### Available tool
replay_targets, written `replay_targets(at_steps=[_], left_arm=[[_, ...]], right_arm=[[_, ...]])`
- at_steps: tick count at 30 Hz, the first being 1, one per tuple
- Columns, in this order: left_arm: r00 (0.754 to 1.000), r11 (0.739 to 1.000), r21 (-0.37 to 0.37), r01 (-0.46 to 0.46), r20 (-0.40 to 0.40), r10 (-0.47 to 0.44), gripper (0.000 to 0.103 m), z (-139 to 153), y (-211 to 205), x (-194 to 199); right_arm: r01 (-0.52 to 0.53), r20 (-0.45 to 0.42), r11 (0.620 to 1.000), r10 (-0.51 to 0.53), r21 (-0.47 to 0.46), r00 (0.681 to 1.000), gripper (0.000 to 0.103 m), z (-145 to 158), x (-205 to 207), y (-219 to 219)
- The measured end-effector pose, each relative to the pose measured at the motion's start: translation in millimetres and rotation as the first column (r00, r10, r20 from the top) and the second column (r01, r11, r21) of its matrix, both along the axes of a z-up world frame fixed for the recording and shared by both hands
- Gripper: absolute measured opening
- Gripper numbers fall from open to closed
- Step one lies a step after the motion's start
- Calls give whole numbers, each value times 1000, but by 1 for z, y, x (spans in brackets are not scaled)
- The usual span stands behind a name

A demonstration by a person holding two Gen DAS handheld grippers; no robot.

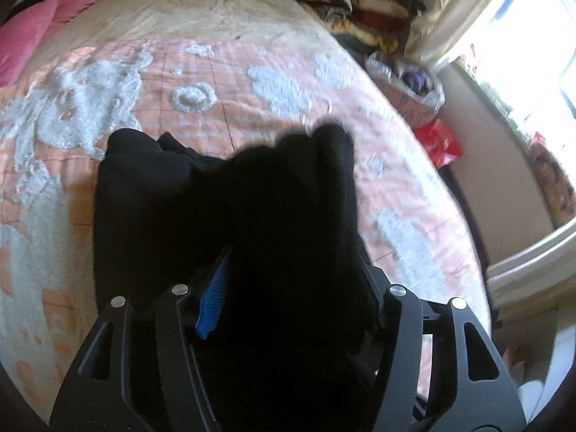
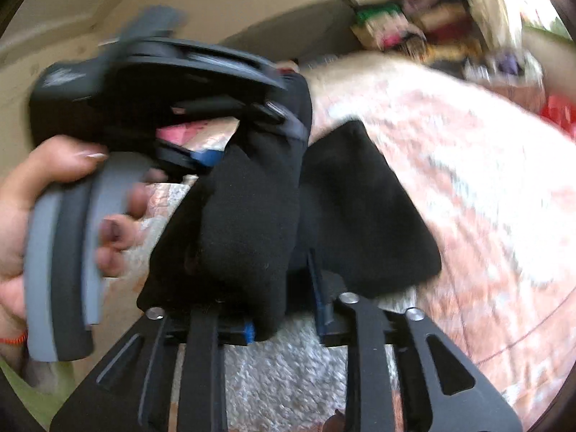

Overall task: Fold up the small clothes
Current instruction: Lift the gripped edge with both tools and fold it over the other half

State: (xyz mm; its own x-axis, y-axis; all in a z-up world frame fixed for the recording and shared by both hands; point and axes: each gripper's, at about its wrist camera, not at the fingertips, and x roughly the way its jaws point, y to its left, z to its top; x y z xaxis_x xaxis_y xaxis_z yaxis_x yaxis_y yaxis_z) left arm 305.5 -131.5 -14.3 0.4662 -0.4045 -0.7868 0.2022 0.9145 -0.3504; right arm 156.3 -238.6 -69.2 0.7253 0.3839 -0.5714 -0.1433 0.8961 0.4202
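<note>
Holding the black garment up off the bed with both tongs, probably lining up a fold. Left tongs clamping one bunch of it, right tongs pinching the lower edge. Blurry though.

No text, label, brand, number or sign can be read in either view. The red bag at about 3 o'clock in the left wrist view bears pale marks, too blurred to make out, and the right wrist view is smeared throughout.
</note>
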Motion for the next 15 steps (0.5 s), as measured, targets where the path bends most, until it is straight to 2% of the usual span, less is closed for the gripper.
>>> replay_targets(at_steps=[2,4,6,9,11,13,15], left_arm=[[1000,1000,-25,-15,13,16,53,4,10,-4],[999,1000,2,-26,43,26,54,7,19,-10],[997,999,24,-39,63,38,56,6,27,-15],[993,998,32,-62,104,59,57,6,43,-26],[992,998,-3,-66,112,66,57,5,54,-28],[991,993,-101,-60,112,72,57,6,65,-30],[991,978,-204,-51,111,75,57,8,75,-30]], right_arm=[[7,-48,996,-2,89,999,27,-9,4,-10],[1,-65,990,8,139,998,30,-9,6,-16],[-18,-87,984,34,179,996,45,-7,8,-20],[-34,-111,972,61,232,992,57,2,15,-26],[-58,-128,965,93,256,987,59,4,22,-29],[-73,-132,964,110,257,985,64,6,28,-29],[-98,-136,968,131,230,982,67,9,36,-28]])
